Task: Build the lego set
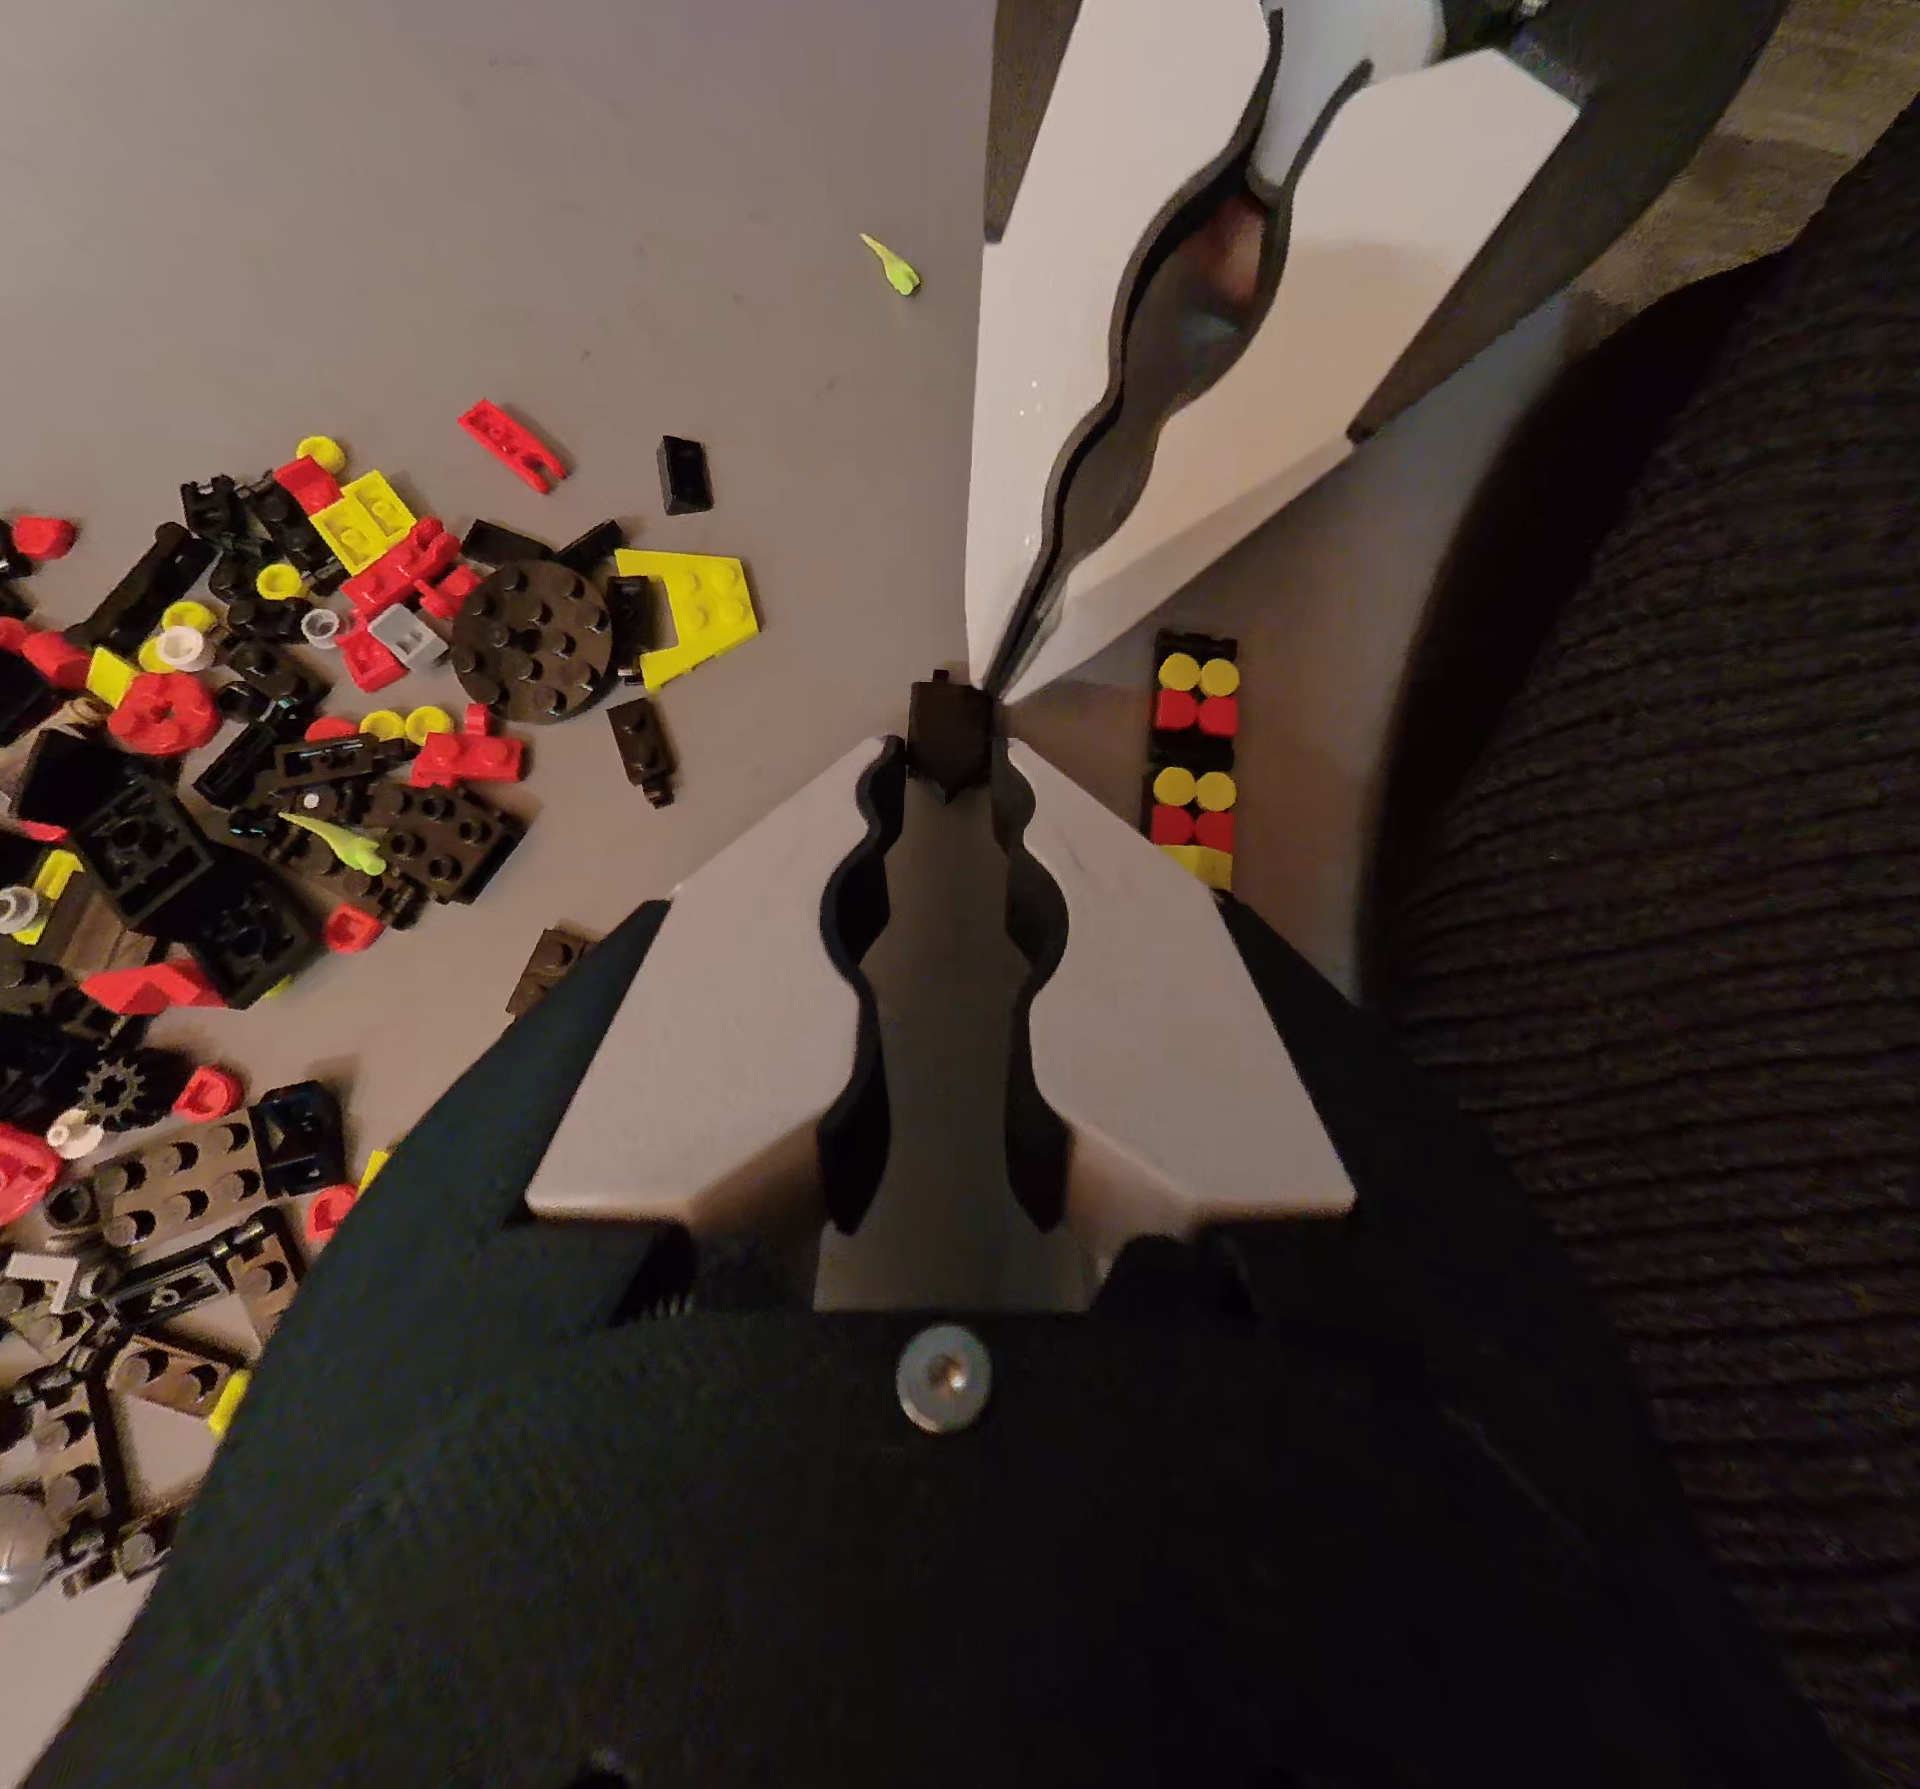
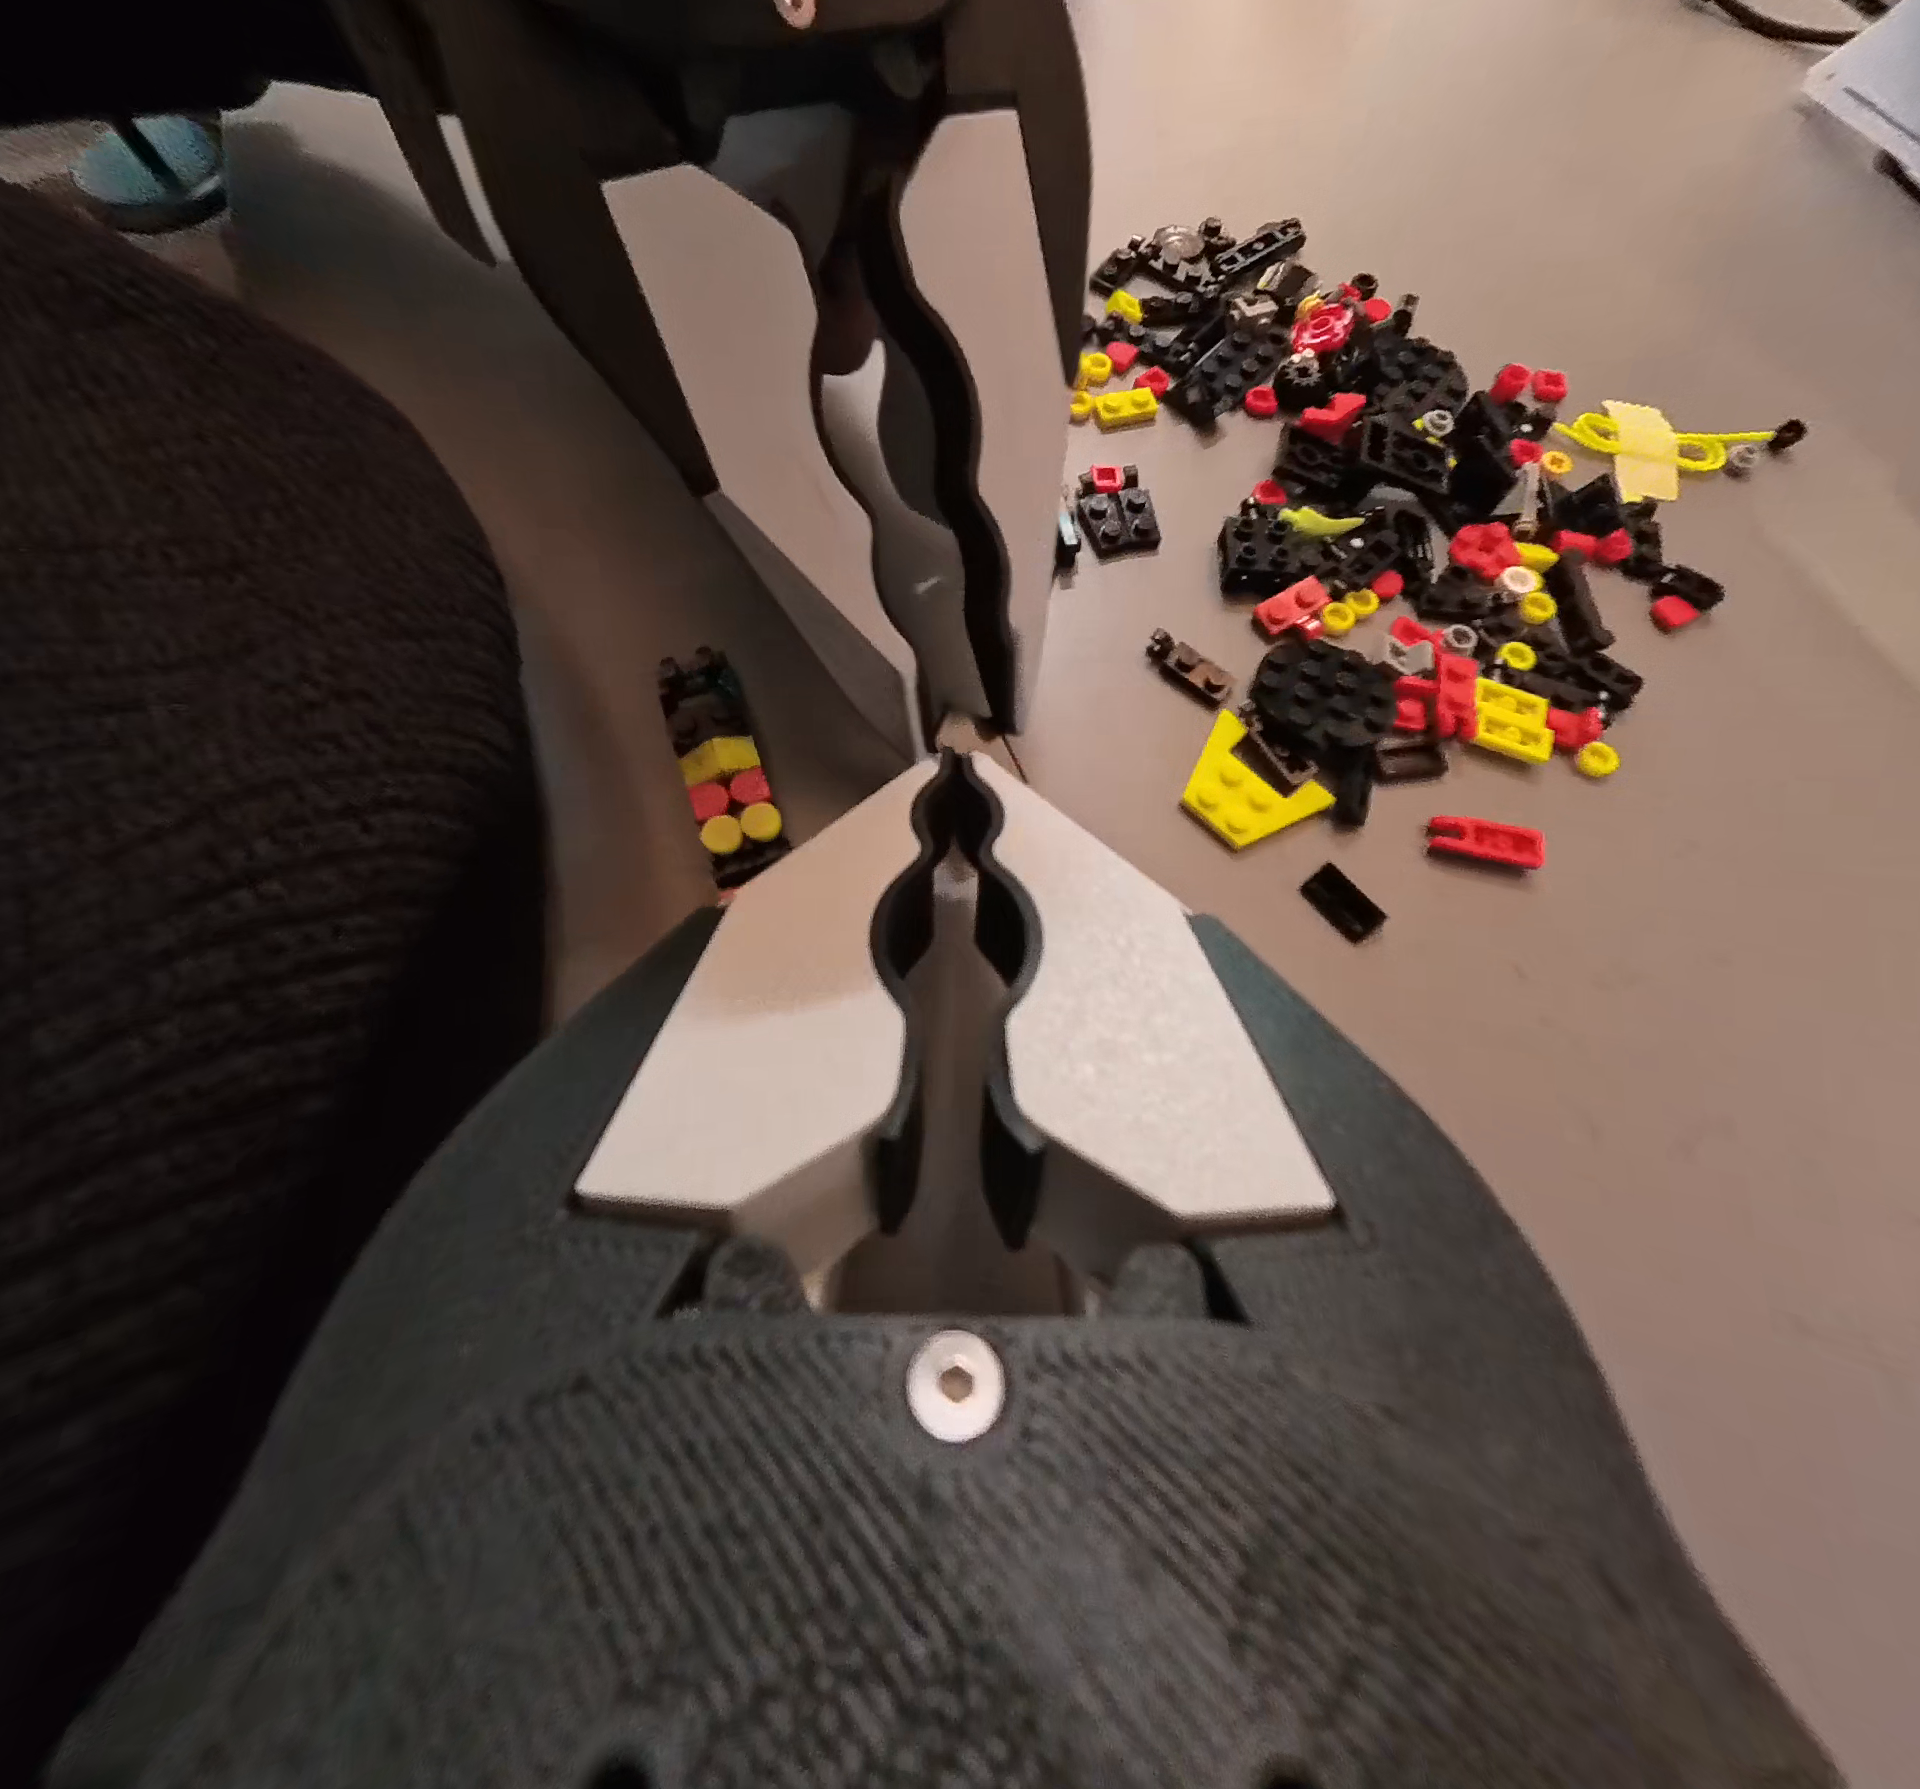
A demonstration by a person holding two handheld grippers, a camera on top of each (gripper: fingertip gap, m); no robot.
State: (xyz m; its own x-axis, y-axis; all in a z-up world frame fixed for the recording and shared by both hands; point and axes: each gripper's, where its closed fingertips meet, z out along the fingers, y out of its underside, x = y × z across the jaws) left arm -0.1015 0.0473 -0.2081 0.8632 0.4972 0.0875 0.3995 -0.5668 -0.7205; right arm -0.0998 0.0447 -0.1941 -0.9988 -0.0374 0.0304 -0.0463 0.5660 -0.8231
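Left gripper (image 1: 948,742): my jaws are clamped on a small black piece (image 1: 945,726), held at the very tips, above the table (image 1: 416,129).
Right gripper (image 1: 1000,690): tips pressed together, nose to nose with my left tips and touching the black piece; I cannot tell whether they pinch a part of their own or only push.
Right wrist view: my right gripper (image 2: 951,765) meets the left gripper at one point; the joint itself is hidden by the pads.
Sub-assembly (image 1: 1193,763): black strip with yellow and red round tiles, lying flat just beside my tips, near the table edge.
Loose pile (image 1: 260,804): black, red and yellow parts, well apart to the side, with the yellow wedge plate (image 1: 696,612) at its near rim.
Risk 1: grip is on the tips only; a sideways push from the right could twist the piece out, and it would drop.
Risk 2: if studs are misaligned, pressing harder would pop it free, not seat it.
Risk 3: a dropped black piece near the edge could roll off or vanish among other black parts.
Risk 4: lowering my grippers blind could knock the strip off.
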